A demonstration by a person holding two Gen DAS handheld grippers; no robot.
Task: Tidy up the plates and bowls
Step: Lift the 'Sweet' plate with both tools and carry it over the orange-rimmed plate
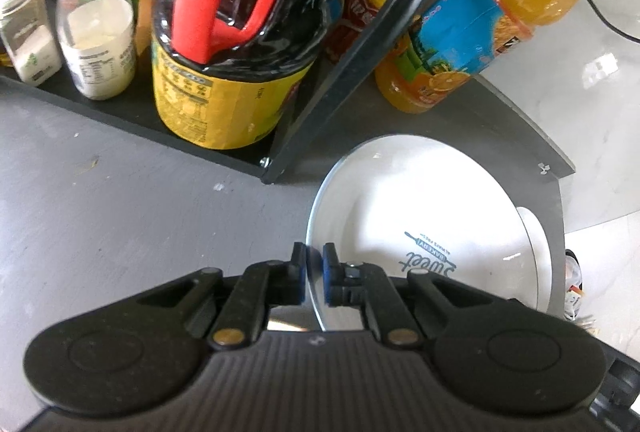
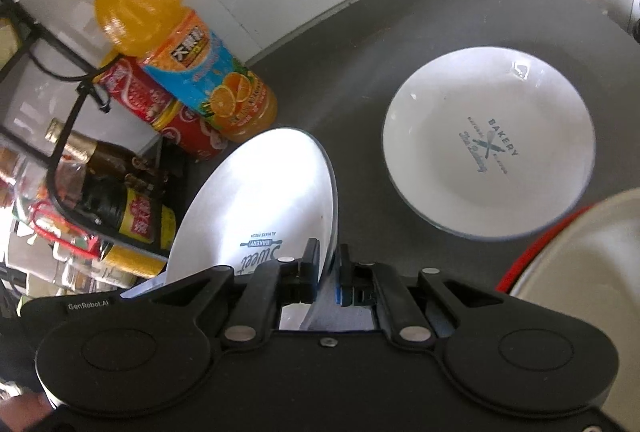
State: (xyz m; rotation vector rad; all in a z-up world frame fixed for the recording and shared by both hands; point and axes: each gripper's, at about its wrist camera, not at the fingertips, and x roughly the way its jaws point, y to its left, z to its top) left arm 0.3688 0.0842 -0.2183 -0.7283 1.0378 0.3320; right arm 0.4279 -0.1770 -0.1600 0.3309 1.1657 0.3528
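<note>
Left gripper (image 1: 314, 274): jaws closed on the left rim of a white round plate with a blue "Sweet Bakery" print (image 1: 424, 232). Right gripper (image 2: 329, 278): jaws closed on the rim of the same plate (image 2: 260, 200), seen at the opposite edge. One plate is thus held by both grippers, tilted, its far edge raised above the dark grey tabletop (image 1: 120, 200).

A second white round dish with a blue "Bakery" print (image 2: 488, 152) is seen flat on the tabletop, well apart to the right of the held plate. A third pale rim with a red edge (image 2: 580, 252) is cut off at the right border of the right wrist view; plate or bowl cannot be told. Another white edge (image 1: 534, 228) peeks out beyond the held plate in the left wrist view.

Beyond the plate: one orange juice bottle with a blue label (image 1: 492, 16), standing near the table edge. A black wire rack (image 1: 360, 72) holds one dark jug with a yellow label and red handle (image 1: 236, 44), two white-capped jars (image 1: 94, 16), and red cans (image 2: 160, 104), two counted.
</note>
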